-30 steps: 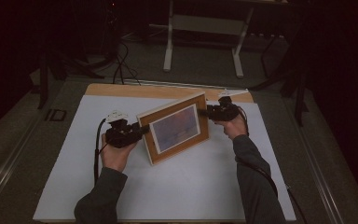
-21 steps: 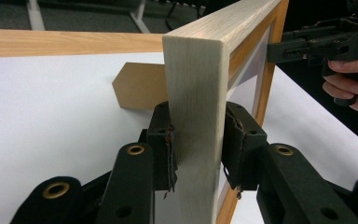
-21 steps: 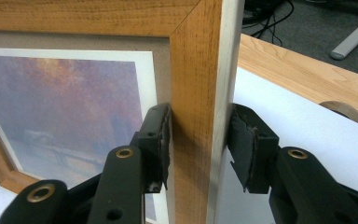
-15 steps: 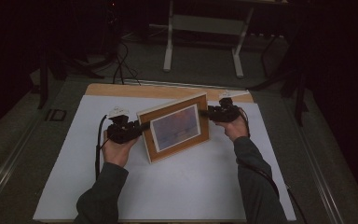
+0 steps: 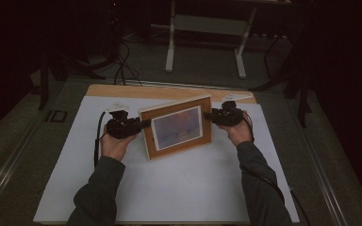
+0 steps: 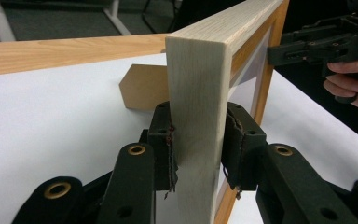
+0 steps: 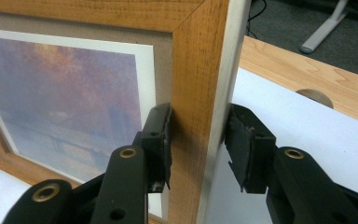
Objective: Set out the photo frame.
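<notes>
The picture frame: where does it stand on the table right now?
In the high view the picture frame stands upright on the white sheet, mid-table toward the far edge, between the left gripper and the right gripper.

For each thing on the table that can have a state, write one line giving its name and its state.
picture frame: upright on the table, held at both side edges.
left gripper: shut on the frame's edge.
right gripper: jaws astride the other edge, far pad just clear.
stand flap: folded out behind.
</notes>
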Demonstrator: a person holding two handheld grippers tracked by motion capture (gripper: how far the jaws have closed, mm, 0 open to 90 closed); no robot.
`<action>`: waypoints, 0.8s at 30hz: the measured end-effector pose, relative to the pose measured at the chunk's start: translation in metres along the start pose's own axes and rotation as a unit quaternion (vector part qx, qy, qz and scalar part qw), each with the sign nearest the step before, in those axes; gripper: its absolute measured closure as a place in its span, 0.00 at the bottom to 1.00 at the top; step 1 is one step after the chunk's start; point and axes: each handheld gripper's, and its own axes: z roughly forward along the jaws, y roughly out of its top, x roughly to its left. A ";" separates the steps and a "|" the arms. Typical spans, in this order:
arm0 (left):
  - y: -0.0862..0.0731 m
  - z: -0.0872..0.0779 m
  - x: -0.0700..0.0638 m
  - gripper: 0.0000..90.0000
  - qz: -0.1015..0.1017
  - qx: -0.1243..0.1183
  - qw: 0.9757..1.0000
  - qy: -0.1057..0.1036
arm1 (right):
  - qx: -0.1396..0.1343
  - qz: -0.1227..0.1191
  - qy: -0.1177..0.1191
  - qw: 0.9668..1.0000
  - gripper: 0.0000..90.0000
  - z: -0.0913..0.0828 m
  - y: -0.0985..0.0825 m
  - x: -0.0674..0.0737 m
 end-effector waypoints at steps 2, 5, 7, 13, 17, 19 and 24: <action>0.001 0.001 0.002 0.76 -0.001 0.001 1.000 -0.003 | -0.001 0.003 -0.001 1.000 0.68 -0.001 -0.001 0.001; 0.002 0.001 0.006 0.75 -0.006 0.005 1.000 -0.012 | 0.000 0.010 -0.004 1.000 0.68 -0.002 -0.002 0.003; 0.003 0.001 0.008 0.75 -0.008 0.005 1.000 -0.015 | 0.000 0.010 -0.005 1.000 0.68 -0.003 -0.003 0.003; 0.005 0.004 0.019 0.74 -0.033 0.005 0.999 -0.038 | 0.005 0.013 -0.005 1.000 0.68 -0.008 -0.008 0.010; 0.007 0.006 0.022 0.73 -0.036 0.009 0.998 -0.049 | 0.003 0.019 -0.004 1.000 0.69 -0.013 -0.013 0.011; 0.007 0.007 0.023 0.73 -0.032 0.009 0.998 -0.052 | 0.002 0.022 -0.002 1.000 0.69 -0.015 -0.015 0.012; 0.008 0.007 0.024 0.73 -0.024 0.008 0.998 -0.058 | 0.005 0.025 0.017 1.000 0.69 -0.017 -0.017 0.007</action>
